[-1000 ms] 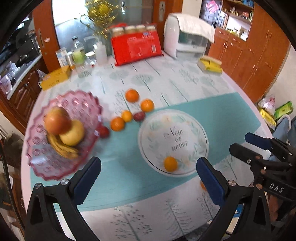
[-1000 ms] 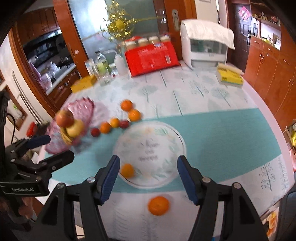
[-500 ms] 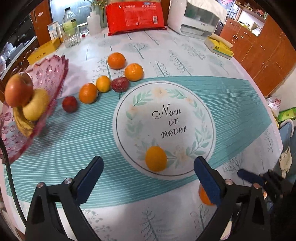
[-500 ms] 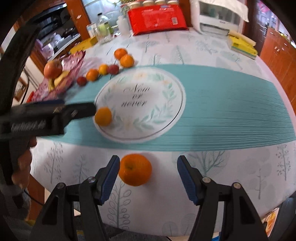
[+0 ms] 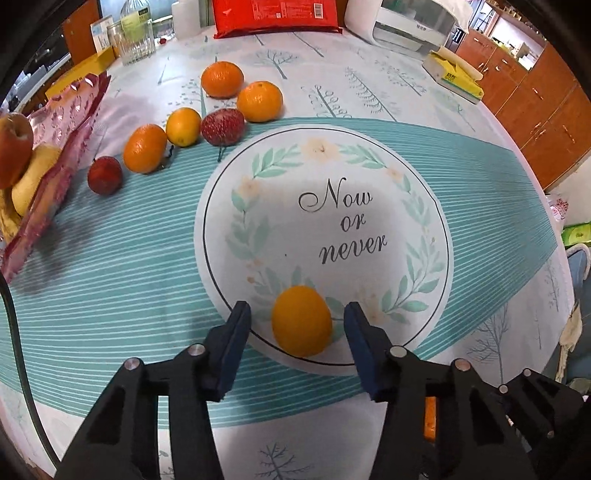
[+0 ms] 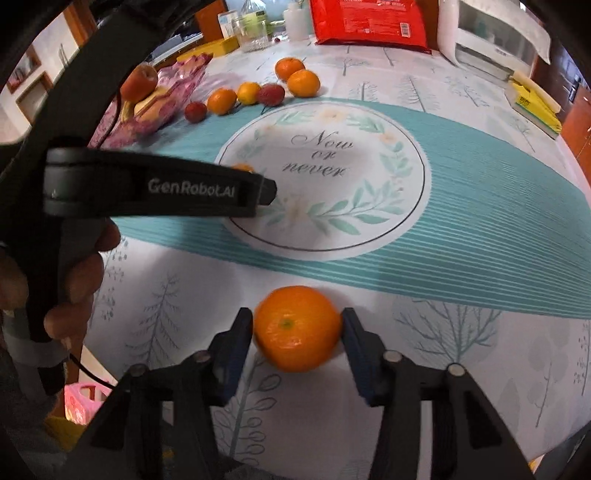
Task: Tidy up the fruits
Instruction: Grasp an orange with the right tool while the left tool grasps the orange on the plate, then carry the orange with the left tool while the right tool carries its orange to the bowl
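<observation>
My left gripper (image 5: 297, 317) is open around a small orange (image 5: 301, 320) on the round "Now or never" print (image 5: 332, 221), with gaps on both sides. My right gripper (image 6: 297, 326) has its pads at both sides of a bigger orange (image 6: 297, 328) on the near table edge; contact looks close but is unclear. A row of oranges (image 5: 144, 148) and red fruits (image 5: 222, 126) lies at the far left. A pink fruit bowl (image 5: 55, 155) holds an apple, a pear and bananas.
A red packet (image 5: 277, 16), a glass jar (image 5: 138, 42), a white appliance (image 5: 410, 20) and a yellow box (image 5: 456, 75) stand at the table's far side. The left gripper's body (image 6: 159, 188) crosses the right wrist view. Wooden cabinets stand to the right.
Both grippers have come down and forward to the table. The left jaws have narrowed around the small orange. The right jaws have narrowed around the bigger orange.
</observation>
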`<state>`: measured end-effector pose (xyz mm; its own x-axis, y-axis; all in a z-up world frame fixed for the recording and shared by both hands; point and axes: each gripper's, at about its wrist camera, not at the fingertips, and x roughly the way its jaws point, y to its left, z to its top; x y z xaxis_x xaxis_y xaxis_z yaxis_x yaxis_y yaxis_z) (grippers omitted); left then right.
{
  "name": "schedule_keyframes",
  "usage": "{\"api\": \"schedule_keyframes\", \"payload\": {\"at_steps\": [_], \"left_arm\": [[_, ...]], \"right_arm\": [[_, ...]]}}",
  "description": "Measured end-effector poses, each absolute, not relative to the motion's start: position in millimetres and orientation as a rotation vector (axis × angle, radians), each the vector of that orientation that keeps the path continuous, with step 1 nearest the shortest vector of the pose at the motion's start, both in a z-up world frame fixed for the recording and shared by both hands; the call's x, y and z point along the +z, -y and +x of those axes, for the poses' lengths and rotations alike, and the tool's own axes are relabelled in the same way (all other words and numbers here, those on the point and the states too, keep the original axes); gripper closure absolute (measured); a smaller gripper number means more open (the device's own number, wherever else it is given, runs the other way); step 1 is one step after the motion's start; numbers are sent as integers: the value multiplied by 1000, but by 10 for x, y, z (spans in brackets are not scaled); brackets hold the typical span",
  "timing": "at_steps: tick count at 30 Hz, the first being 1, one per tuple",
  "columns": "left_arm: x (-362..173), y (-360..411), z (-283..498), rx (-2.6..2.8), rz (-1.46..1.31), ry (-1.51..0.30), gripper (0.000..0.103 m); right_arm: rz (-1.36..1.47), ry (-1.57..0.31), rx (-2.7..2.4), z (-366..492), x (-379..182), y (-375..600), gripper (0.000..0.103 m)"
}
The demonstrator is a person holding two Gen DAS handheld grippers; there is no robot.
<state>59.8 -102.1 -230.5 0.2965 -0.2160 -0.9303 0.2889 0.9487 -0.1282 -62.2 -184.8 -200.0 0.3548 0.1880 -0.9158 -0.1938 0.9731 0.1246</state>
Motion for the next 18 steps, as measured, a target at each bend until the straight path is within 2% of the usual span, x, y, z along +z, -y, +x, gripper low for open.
{"api": "schedule_keyframes", "payload": {"at_steps": [2,3,13,18], "left_arm": [[-2308,1041,600,-327,87,-1219,70],[-2307,1049,600,-335,88,-1218,74],[-2144,905,524,-348,64,-1179,75],[-1802,640,457,-329,48,-1118,75]], "right_arm": [[-17,-1183,248,-619,-1998,1836,57],[-26,-1182,251,-619,-1991,1822,58],[-67,-1132,255,-572,-1772,1730,58],[-74,-1098,248,-510,-1586,1638,58]]}}
